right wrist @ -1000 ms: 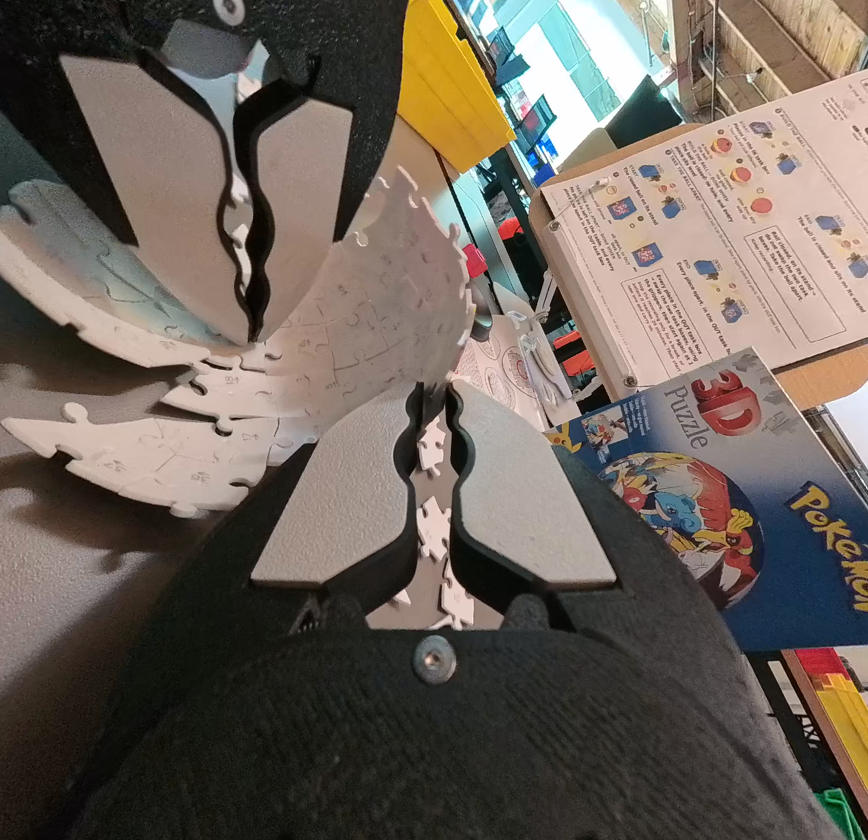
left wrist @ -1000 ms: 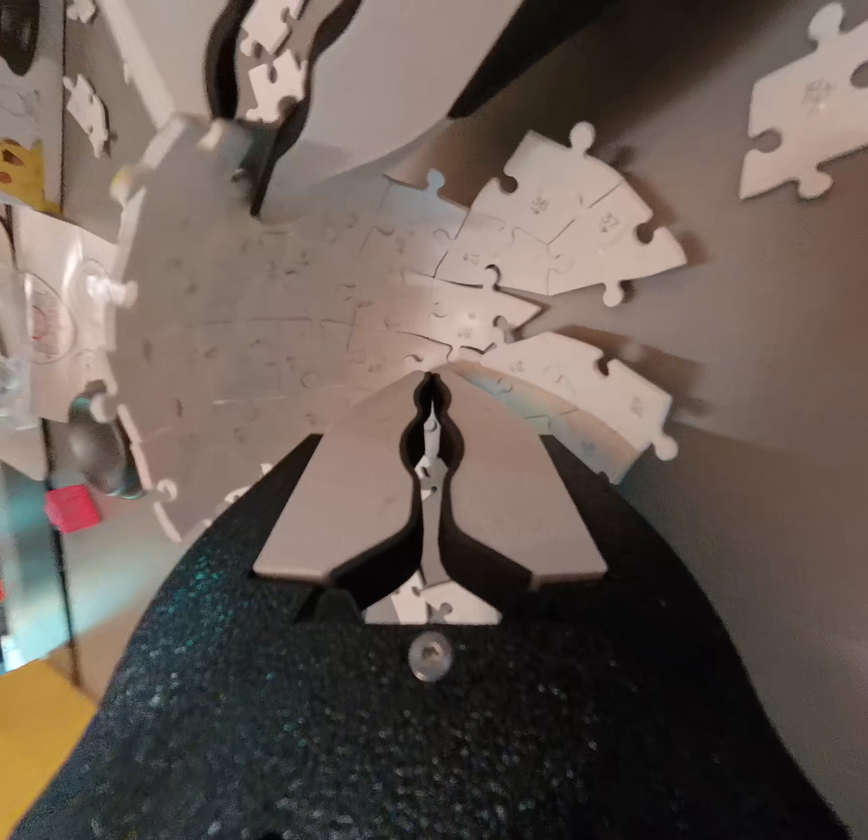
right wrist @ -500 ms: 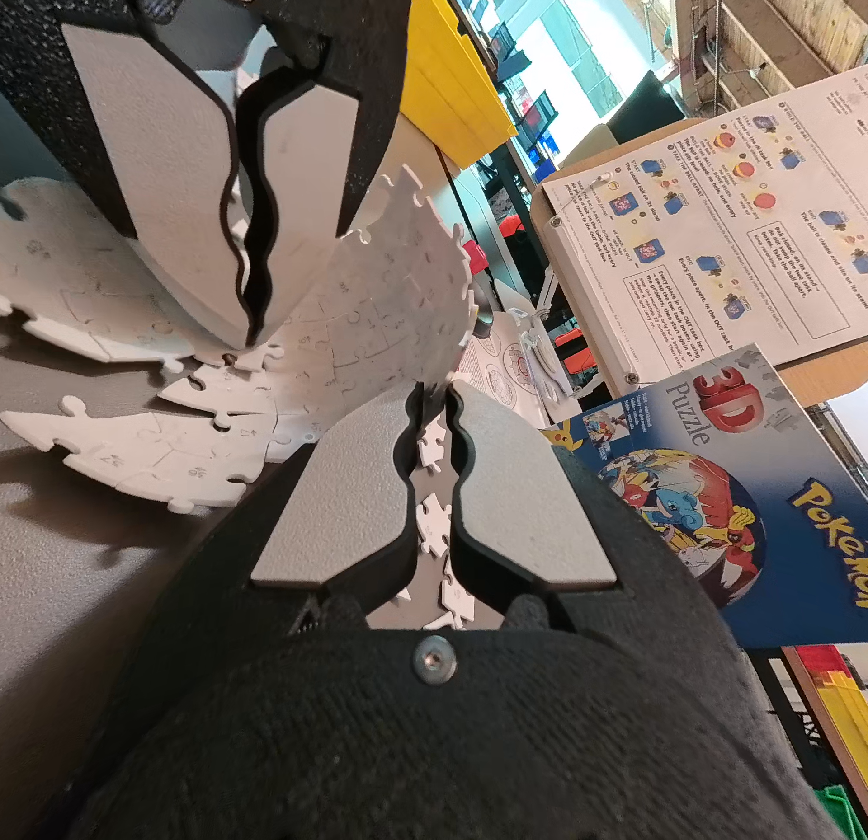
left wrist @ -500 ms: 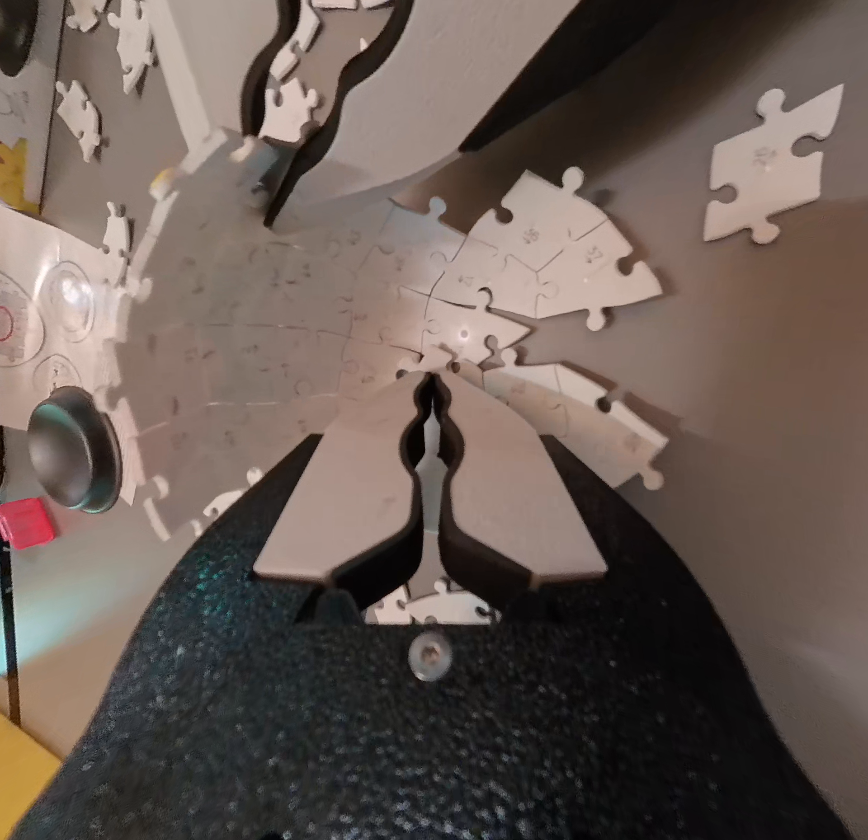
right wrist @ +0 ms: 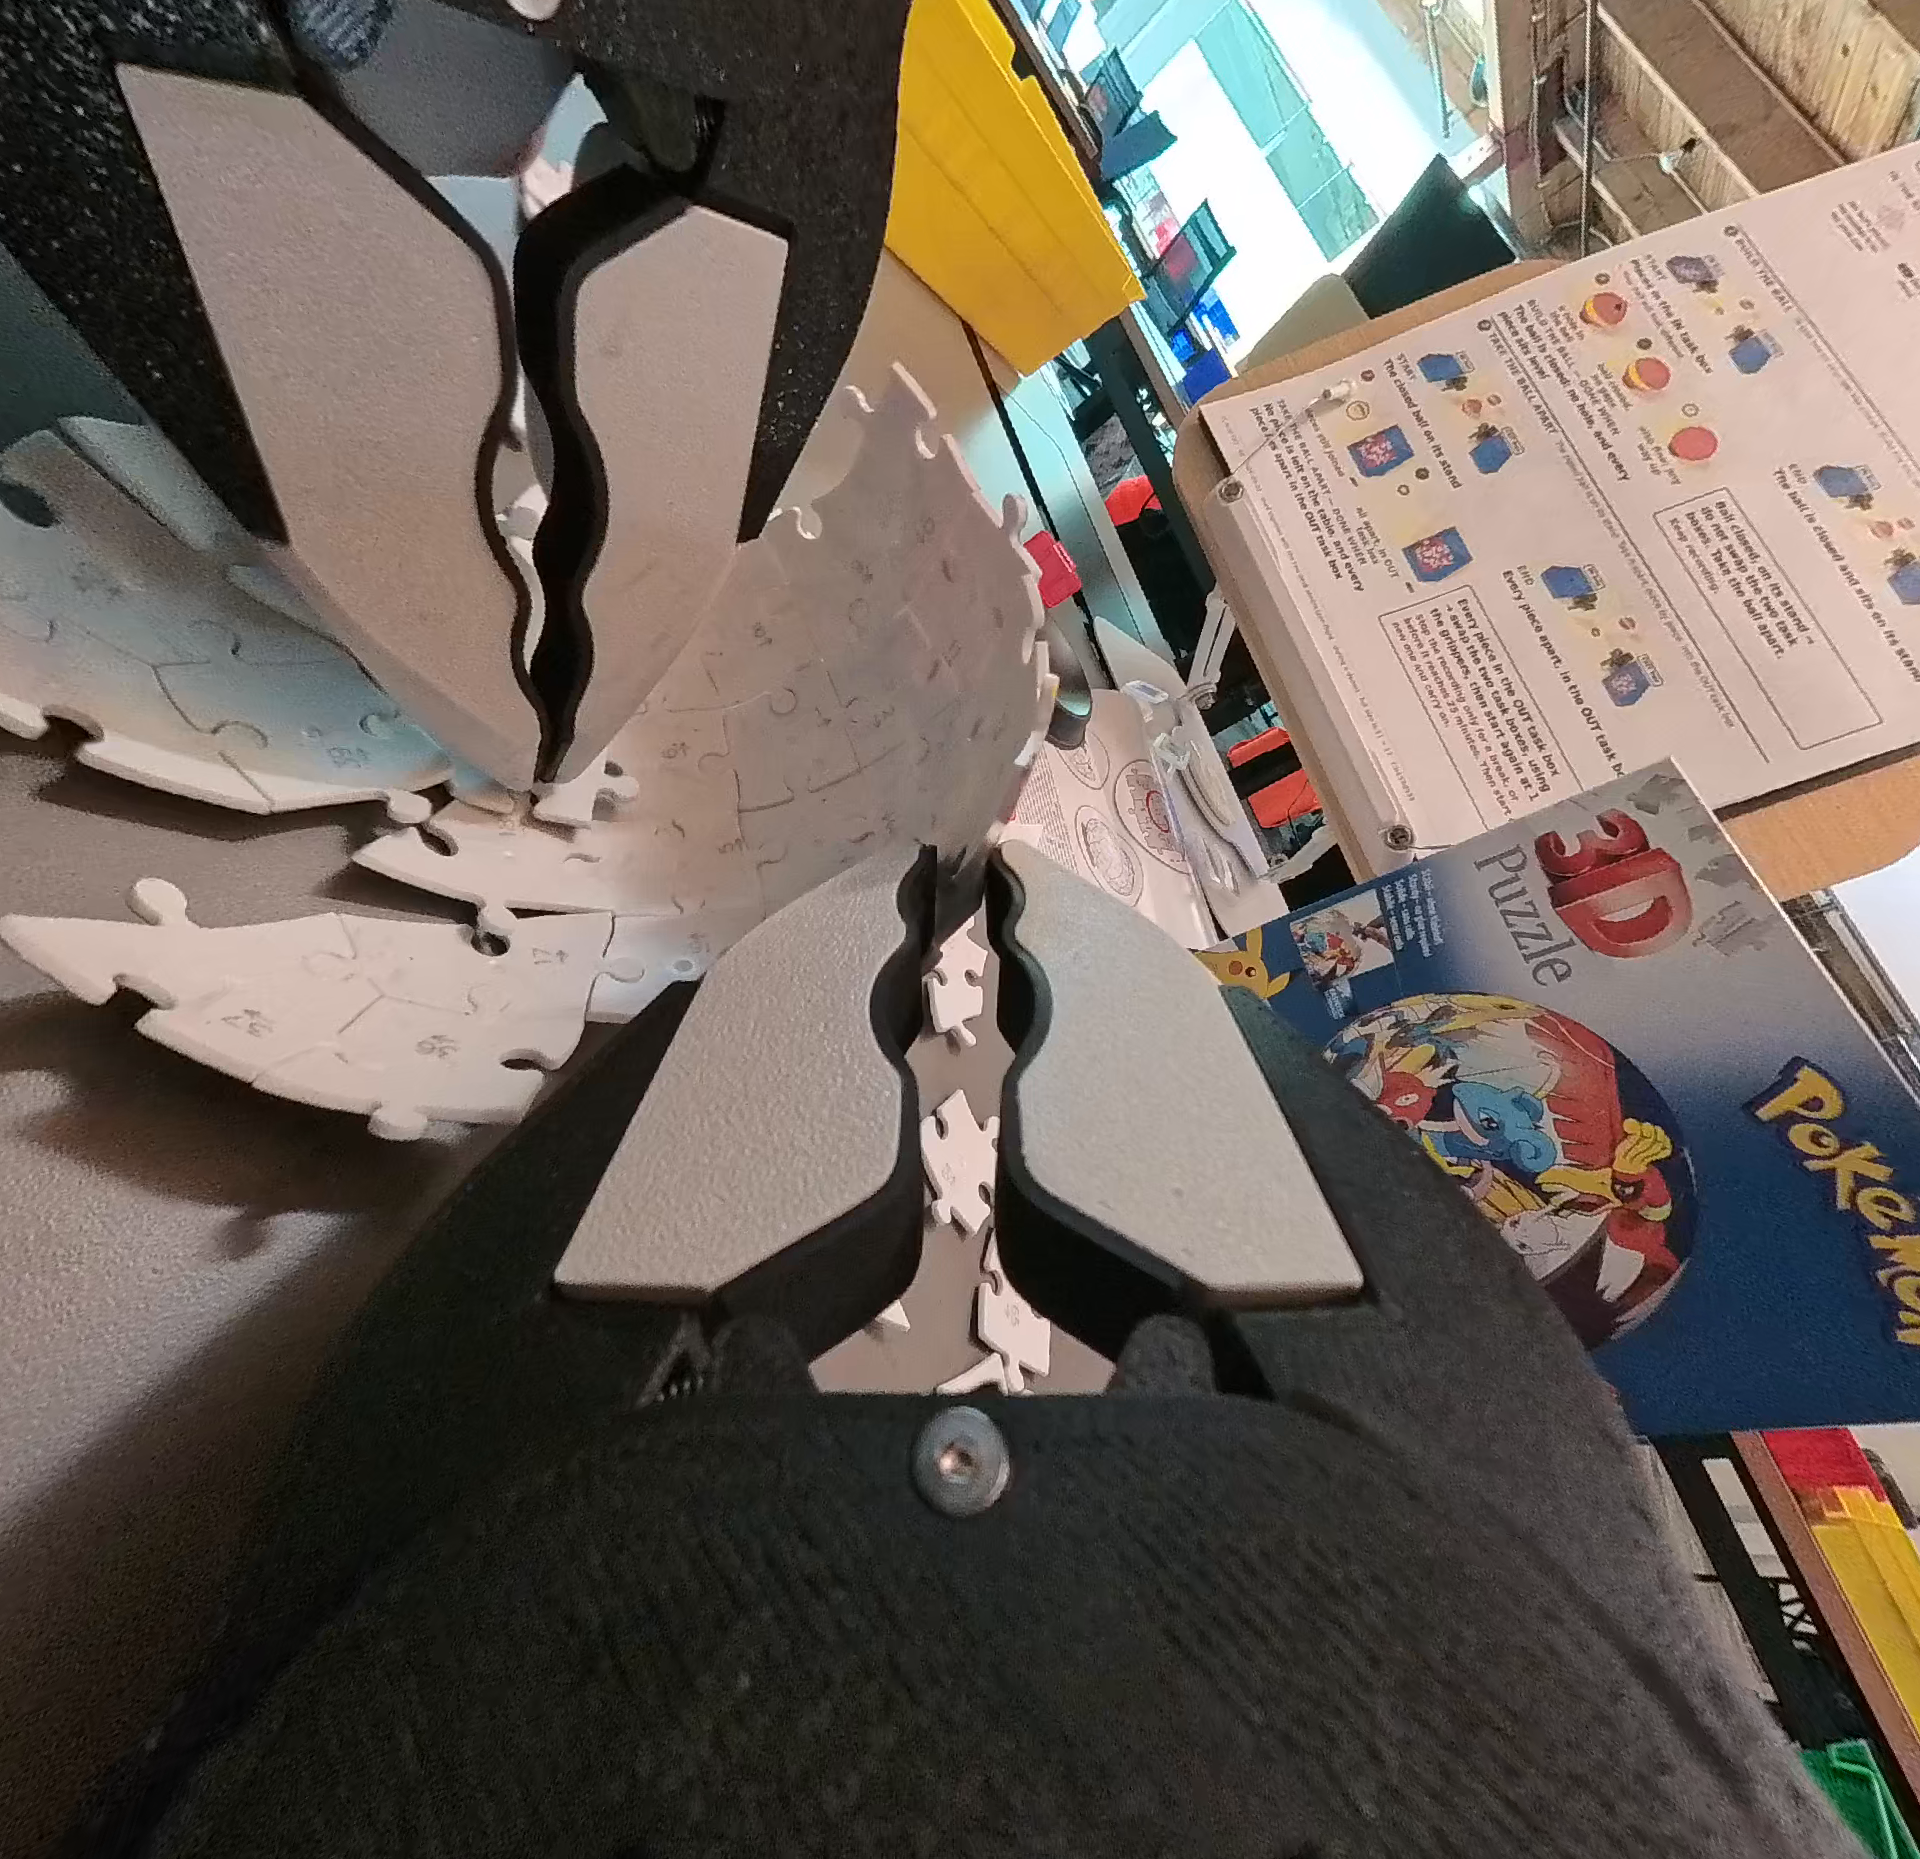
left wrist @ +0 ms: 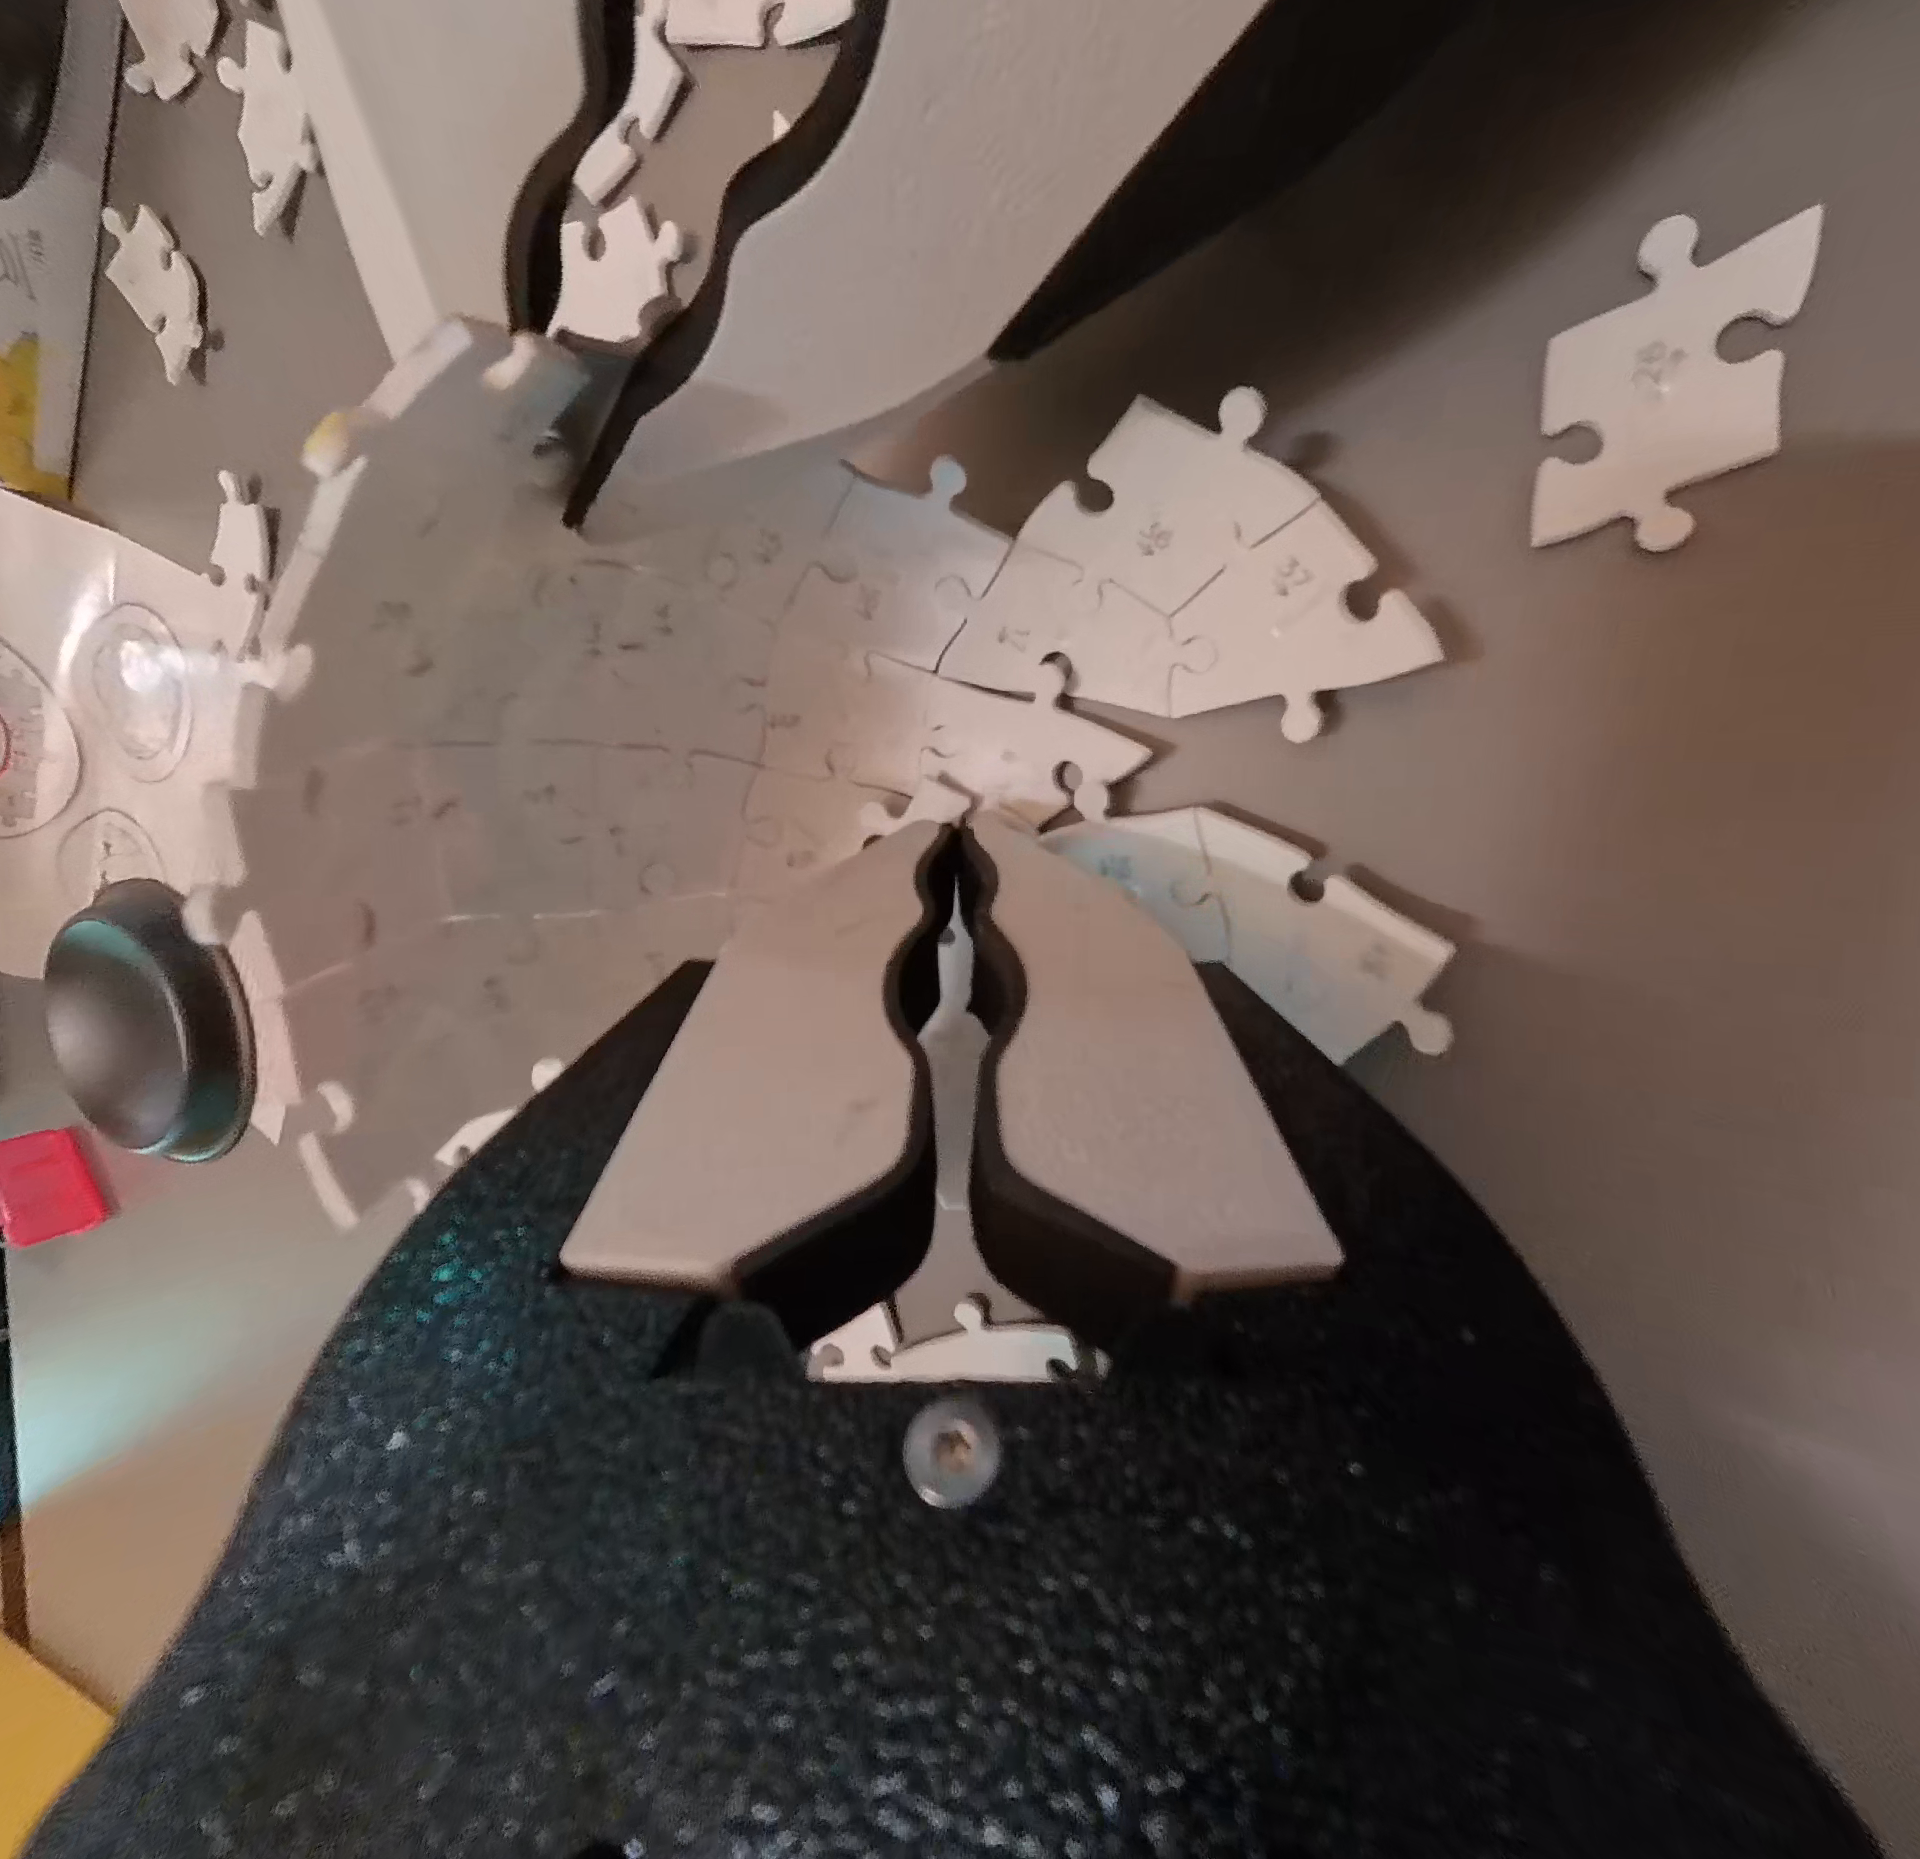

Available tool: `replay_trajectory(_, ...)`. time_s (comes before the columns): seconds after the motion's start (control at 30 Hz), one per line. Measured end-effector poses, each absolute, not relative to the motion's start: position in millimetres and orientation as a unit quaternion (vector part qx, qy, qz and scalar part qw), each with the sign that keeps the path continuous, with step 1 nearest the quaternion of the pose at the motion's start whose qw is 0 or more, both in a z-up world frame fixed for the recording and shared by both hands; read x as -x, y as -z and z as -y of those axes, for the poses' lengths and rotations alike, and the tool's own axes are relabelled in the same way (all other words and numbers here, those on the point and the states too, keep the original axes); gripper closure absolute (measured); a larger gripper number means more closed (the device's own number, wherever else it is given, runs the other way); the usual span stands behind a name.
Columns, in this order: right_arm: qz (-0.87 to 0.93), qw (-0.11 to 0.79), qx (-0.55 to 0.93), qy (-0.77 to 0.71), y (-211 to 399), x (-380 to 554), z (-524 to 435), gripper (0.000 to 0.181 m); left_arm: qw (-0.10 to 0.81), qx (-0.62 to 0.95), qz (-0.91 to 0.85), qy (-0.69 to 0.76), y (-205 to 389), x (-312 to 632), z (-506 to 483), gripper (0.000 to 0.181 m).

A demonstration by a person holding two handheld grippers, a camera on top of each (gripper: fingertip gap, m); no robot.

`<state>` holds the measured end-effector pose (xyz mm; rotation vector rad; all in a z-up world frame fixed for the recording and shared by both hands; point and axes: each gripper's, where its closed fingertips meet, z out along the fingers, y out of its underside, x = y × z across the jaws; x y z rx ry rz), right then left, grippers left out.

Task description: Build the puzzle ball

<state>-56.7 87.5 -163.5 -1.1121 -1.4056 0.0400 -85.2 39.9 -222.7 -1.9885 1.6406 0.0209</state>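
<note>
The puzzle ball is a half-built curved white shell (left wrist: pixel 520 749), seen from its numbered inner side; it also shows in the right wrist view (right wrist: pixel 831 687). Joined strips (left wrist: pixel 1195 583) fan out from it on the grey table (left wrist: pixel 1662 978). My left gripper (left wrist: pixel 956 838) is shut on a puzzle piece (left wrist: pixel 948 1071) held edge-on, its tip at the shell's lower middle; it also shows in the right wrist view (right wrist: pixel 542 775). My right gripper (right wrist: pixel 956 859) is shut on the shell's rim and shows in the left wrist view (left wrist: pixel 566 427).
A loose piece (left wrist: pixel 1662 375) lies at the right, several more at the upper left (left wrist: pixel 156 282). A black knob (left wrist: pixel 145 1020) and red block (left wrist: pixel 47 1186) are at the left. The puzzle box (right wrist: pixel 1662 1134), an instruction sheet (right wrist: pixel 1610 510) and yellow bin (right wrist: pixel 997 178) stand behind. There is about 8 centimetres between the tips of the two grippers. From either gripper's tips it is about 25 centimetres to the black knob (left wrist: pixel 145 1020).
My left gripper has come down and in toward the shell's middle with its piece. The right gripper has kept its hold on the rim.
</note>
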Motion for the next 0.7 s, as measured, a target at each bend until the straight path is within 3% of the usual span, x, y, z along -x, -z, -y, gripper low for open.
replay_trajectory(0.7, 0.609, 0.626, 0.487, -0.021, 163.0, 58.2, -88.2, 0.172, 0.225, 0.764, -0.604, -0.030, 225.4, 88.8, -39.2, 0.181)
